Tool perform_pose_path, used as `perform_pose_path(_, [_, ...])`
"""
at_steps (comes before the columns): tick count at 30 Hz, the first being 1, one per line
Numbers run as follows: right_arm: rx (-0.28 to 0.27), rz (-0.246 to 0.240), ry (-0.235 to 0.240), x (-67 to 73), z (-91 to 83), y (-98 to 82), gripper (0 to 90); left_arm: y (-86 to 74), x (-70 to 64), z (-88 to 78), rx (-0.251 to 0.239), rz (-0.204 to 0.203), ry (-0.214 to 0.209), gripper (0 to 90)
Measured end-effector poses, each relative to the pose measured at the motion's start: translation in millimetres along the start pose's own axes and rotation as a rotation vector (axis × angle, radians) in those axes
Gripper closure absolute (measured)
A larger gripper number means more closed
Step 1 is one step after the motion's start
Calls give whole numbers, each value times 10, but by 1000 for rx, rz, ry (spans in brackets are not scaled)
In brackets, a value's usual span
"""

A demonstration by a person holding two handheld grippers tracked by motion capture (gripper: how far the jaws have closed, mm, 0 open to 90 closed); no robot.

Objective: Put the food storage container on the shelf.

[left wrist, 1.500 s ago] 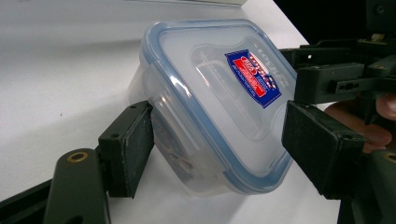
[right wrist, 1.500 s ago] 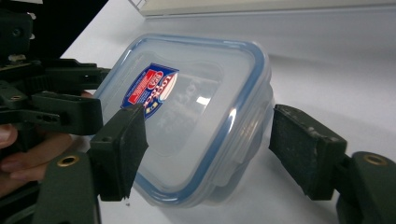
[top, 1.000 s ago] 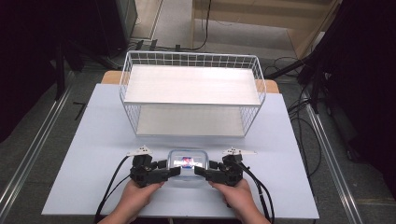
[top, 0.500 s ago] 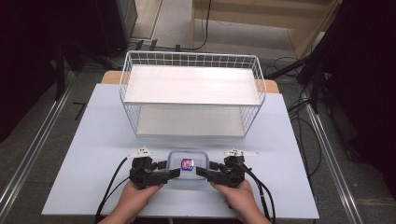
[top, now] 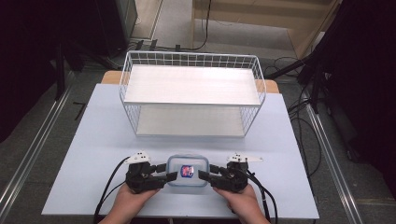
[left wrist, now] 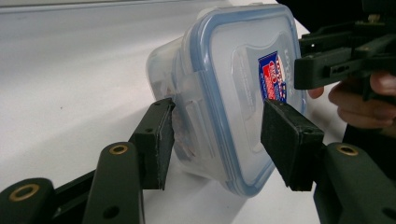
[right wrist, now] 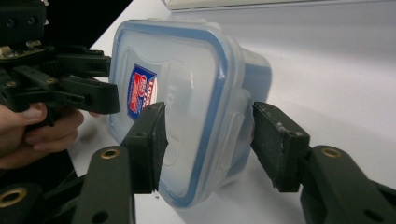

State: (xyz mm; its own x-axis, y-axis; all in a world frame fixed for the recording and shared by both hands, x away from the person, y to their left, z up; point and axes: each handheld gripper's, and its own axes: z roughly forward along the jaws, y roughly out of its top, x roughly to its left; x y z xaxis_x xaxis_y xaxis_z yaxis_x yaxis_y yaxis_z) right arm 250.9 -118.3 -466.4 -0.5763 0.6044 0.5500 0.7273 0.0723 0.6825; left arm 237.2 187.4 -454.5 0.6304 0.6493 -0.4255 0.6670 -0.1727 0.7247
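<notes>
Two claws bracket one clear plastic container point(top: 187, 171) at the near edge of the pale blue table point(top: 93, 140), each held in a person's hand. At the left, the left claw point(top: 167, 173) reaches toward the container's left side; in the left gripper view its jaws have just been closing, with the container's side latch and lid edge between them. One pad sits against the container's wall, the other lies over the lid face beside the red and blue label point(left wrist: 274, 77); whether that second pad fully presses cannot be told. In the centre, the container stands flat on the table with its blue-rimmed lid point(top: 187, 161) upward and the label on top. At the right, the right claw point(top: 205, 176) reaches toward the container's right side. In the right gripper view its jaws have likewise just been closing and straddle the lid rim and the side latch, one pad touching the lid face, the other close to the wall with a narrow gap visible. Beyond the container, well apart from it, a white wire rack point(top: 191, 95) with two white shelves stands on the far half of the table.
</notes>
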Motion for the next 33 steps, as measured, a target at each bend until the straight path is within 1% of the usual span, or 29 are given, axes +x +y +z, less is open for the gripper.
perform_pose_path(1, [2, 2, 1, 4, -7, -7, 478, -4, -11, -5, 2, 11, 9, 458])
perform_pose_path(2, [2, -2, 2, 5, -13, -11, 487, -7, -16, -7, 0, 12, 7, 459])
perform_pose_path(3, [-1, 6, 5, 2, -23, -15, 490, -8, -8, -16, -5, 4, -2, 468])
perform_pose_path(4, [1, 5, 8, -3, -28, -17, 493, -8, 1, -22, 1, 1, -6, 478])
perform_pose_path(6, [-2, -4, 8, 6, -32, -25, 498, -16, 0, -32, -5, -2, -10, 489])
perform_pose_path(7, [-5, 5, 14, 8, -40, -28, 503, -23, -9, -36, -7, 5, -7, 492])
perform_pose_path(8, [-6, 2, 12, 11, -44, -33, 504, -27, -20, -39, -7, 11, -4, 493])
perform_pose_path(10, [-9, -1, 13, 20, -53, -48, 512, -28, -31, -46, -9, 7, -3, 499])
perform_pose_path(11, [-12, 5, 20, 20, -66, -57, 519, -28, -32, -52, -7, 4, -6, 508])
perform_pose_path(12, [-13, 0, 25, 17, -73, -66, 523, -30, -39, -56, -7, 9, -5, 509])
perform_pose_path(14, [-17, -12, 22, 24, -80, -79, 524, -38, -48, -56, -13, 13, 1, 510])
perform_pose_path(17, [-21, -9, 20, 26, -78, -79, 525, -40, -52, -56, -15, 7, 3, 511])
perform_pose_path(23, [-23, -15, 22, 26, -79, -81, 527, -46, -60, -55, -24, 16, 8, 513])
perform_pose_path(28, [-30, -39, 12, 39, -81, -81, 527, -49, -66, -53, -28, 29, 17, 513])
perform_pose_path(29, [-38, -50, 5, 54, -85, -77, 527, -51, -68, -52, -34, 33, 19, 513])
perform_pose_path(31, [-40, -58, 3, 56, -88, -74, 526, -49, -79, -57, -41, 37, 21, 513])
perform_pose_path(33, [-50, -67, 0, 70, -101, -67, 525, -42, -94, -62, -52, 50, 24, 513])
